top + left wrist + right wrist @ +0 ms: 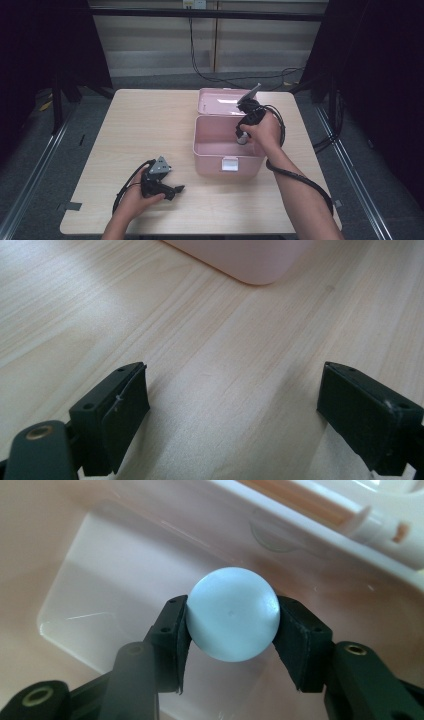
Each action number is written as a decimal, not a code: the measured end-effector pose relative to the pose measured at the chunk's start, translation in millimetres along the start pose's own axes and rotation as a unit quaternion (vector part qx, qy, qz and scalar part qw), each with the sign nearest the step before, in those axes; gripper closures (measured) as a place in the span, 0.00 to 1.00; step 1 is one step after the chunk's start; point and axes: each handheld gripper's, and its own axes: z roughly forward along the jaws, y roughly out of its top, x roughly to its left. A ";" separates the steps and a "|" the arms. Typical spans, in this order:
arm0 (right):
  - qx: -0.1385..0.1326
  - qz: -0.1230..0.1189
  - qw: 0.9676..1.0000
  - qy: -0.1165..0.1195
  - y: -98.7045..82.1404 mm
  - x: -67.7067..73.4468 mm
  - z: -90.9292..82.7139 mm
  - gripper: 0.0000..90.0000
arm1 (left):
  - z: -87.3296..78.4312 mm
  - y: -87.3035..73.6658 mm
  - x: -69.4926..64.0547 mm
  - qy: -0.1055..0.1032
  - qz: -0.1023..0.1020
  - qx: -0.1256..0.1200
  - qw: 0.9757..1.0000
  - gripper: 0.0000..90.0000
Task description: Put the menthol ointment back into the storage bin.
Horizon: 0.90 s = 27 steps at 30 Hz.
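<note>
Ball held low inside the pink box, release pending

We see the right gripper [231, 617] with its fingers [172, 632] clamped on either side of a pale blue ball [232, 614], held inside the open pink box [227, 164], low over its floor; the left gripper [232, 410] rests on the desk [150, 125] well apart, fingers spread with nothing between them. We judge the main risk to be the ball itself: round and smooth, pinched on two small patches, it could squirt out sideways if the grip loosens unevenly, then roll about the box floor. A high release might bounce it. The right hand sits close to the box's right wall and the raised lid [220, 101] behind, so lifting straight up looks the cleanest exit; the desk left of the box lies open
</note>
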 end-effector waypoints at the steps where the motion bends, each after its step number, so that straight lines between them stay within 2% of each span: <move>1: 0.000 -0.001 1.000 0.000 0.9 1.6 -0.9 0.56 | 0.0 0.0 0.0 0.000 0.000 0.000 1.000 0.14; 10: -0.004 -0.002 1.000 -0.005 7.7 12.7 -2.0 0.56 | -0.1 0.0 0.0 0.000 0.000 0.000 1.000 0.14; 18: -0.006 0.012 1.000 -0.013 9.6 18.5 9.0 0.56 | 0.0 0.0 0.0 0.000 0.000 0.000 1.000 0.14; 27: -0.011 0.016 1.000 -0.013 8.6 18.6 19.9 0.56 | 0.0 0.0 0.5 -0.002 0.000 0.000 1.000 0.14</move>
